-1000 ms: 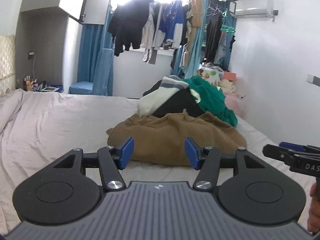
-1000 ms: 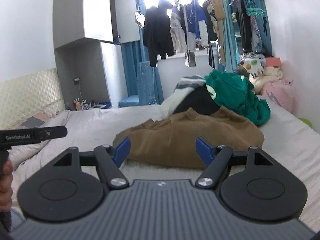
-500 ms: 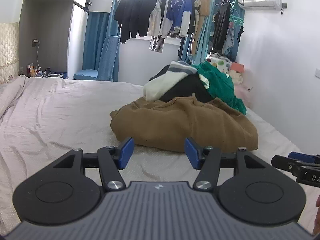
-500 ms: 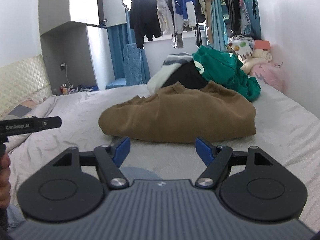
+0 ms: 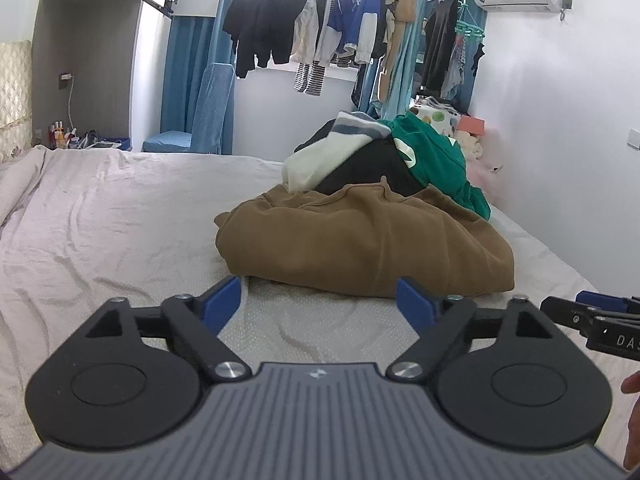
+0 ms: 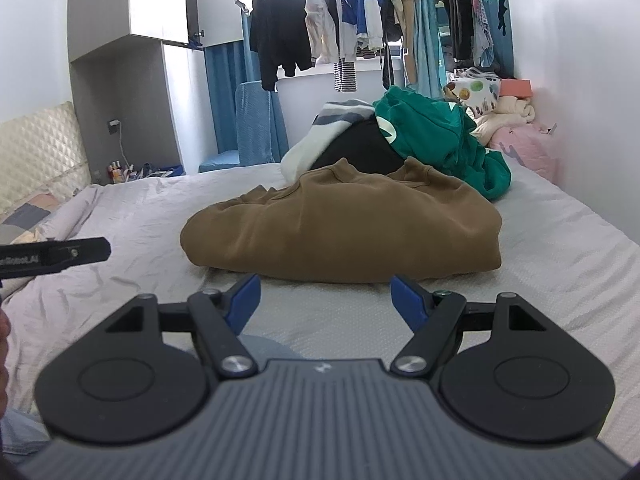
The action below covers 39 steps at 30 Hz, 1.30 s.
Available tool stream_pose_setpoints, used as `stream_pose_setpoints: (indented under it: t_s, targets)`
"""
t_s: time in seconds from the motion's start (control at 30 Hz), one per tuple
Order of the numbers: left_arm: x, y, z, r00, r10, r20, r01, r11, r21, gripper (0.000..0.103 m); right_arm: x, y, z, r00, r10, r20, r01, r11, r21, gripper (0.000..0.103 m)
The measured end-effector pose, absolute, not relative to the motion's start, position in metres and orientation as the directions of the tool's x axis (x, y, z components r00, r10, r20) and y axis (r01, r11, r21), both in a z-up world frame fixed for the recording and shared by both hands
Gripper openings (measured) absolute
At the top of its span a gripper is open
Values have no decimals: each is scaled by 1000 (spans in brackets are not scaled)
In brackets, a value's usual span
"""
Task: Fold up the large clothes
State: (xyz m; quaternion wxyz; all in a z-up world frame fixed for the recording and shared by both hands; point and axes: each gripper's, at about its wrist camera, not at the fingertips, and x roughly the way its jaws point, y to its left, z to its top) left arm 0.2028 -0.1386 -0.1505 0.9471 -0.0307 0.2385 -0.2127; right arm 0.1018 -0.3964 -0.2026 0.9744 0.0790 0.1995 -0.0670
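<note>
Bedroom, bed (image 5: 100,232) with wrinkled sheet. Brown garment (image 6: 344,228) lies bunched just ahead of both tongs, left (image 5: 318,304) and right (image 6: 325,298), both spread wide, holding nothing. Looks crumpled, not folded, though its far side is hidden. Pile behind (image 6: 400,136) unfolded too.

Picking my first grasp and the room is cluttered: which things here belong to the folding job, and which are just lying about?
For the job:
brown garment, nearest on the bed
green garment, white garment and black garment piled behind it
left gripper and right gripper, jaws open, empty

Lying about:
hanging clothes
blue chair
pink bedding
</note>
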Motion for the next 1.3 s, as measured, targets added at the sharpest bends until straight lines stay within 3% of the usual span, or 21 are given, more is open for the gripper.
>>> stream_pose_setpoints:
  t_s: [0.1, 0.17, 0.2, 1.3]
  targets:
    - [201, -140, -150, 802, -407, -437, 385, 912, -143, 97, 103, -399, -201, 911, -110, -398, 172, 977, 123, 81]
    - [201, -141, -149, 803, -401, -441, 381, 914, -138, 98, 103, -401, -200, 914, -115, -388, 176, 976, 127, 99]
    - [201, -141, -149, 803, -400, -443, 380, 915, -137, 99, 104, -401, -200, 913, -127, -387, 188, 974, 124, 103]
    - [196, -142, -143, 815, -389, -430, 371, 920, -127, 100, 106, -393, -198, 909, -136, -394, 193, 975, 108, 103]
